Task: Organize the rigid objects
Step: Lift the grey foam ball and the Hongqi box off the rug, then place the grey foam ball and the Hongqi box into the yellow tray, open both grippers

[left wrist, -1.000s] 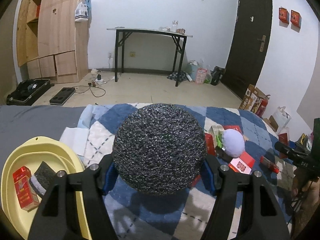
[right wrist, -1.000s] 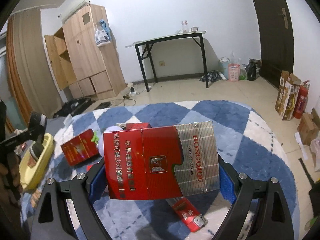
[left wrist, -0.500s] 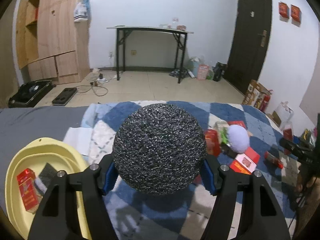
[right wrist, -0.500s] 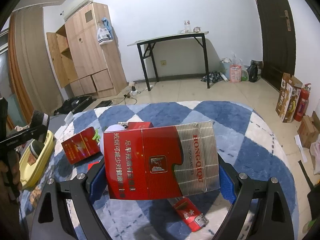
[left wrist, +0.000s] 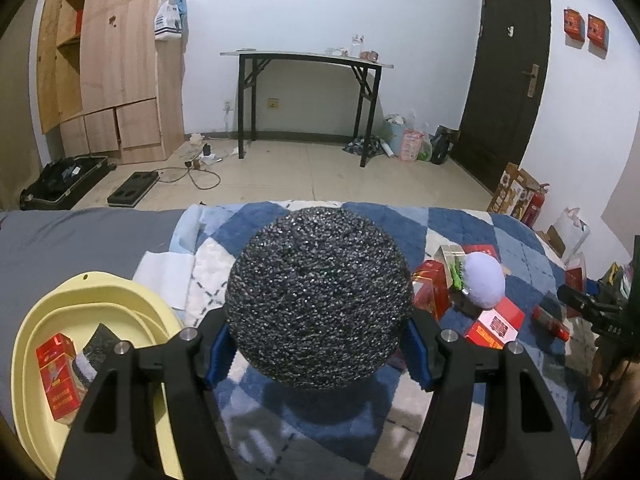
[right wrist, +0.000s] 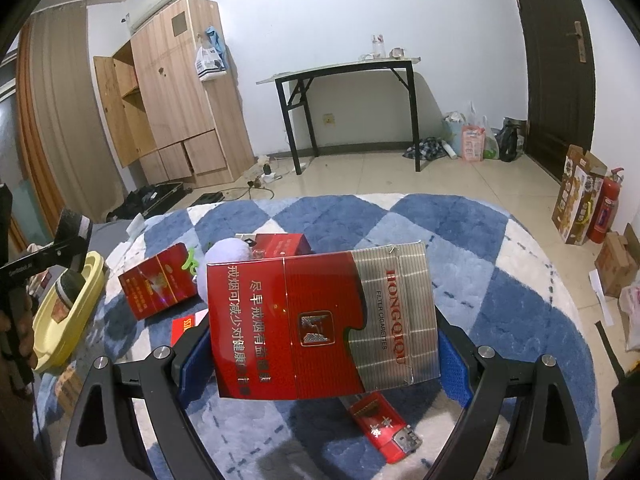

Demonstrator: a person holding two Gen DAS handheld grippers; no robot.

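My left gripper [left wrist: 320,354] is shut on a dark speckled foam ball [left wrist: 318,298], held above the blue-and-white checked rug [left wrist: 460,224]. A yellow tray [left wrist: 100,300] at lower left holds a red box [left wrist: 60,376] and a dark sponge [left wrist: 96,354]. My right gripper [right wrist: 320,354] is shut on a red-and-silver cigarette pack [right wrist: 324,324], held above the rug [right wrist: 500,300]. A white ball [right wrist: 228,260], a red box [right wrist: 158,286] and a red lighter [right wrist: 384,436] lie on the rug. The yellow tray [right wrist: 68,312] is at the far left.
More red boxes [left wrist: 494,322] and a white ball [left wrist: 482,280] lie on the rug's right side. The other gripper [left wrist: 592,312] shows at the right edge. A grey sheet [left wrist: 80,240] lies under the tray. Behind are a black table [left wrist: 308,92], a wooden wardrobe [left wrist: 112,64] and a dark door [left wrist: 504,80].
The left gripper with the foam ball has risen and tilted slightly, so the room appears lower. The right gripper holds the cigarette pack almost still.
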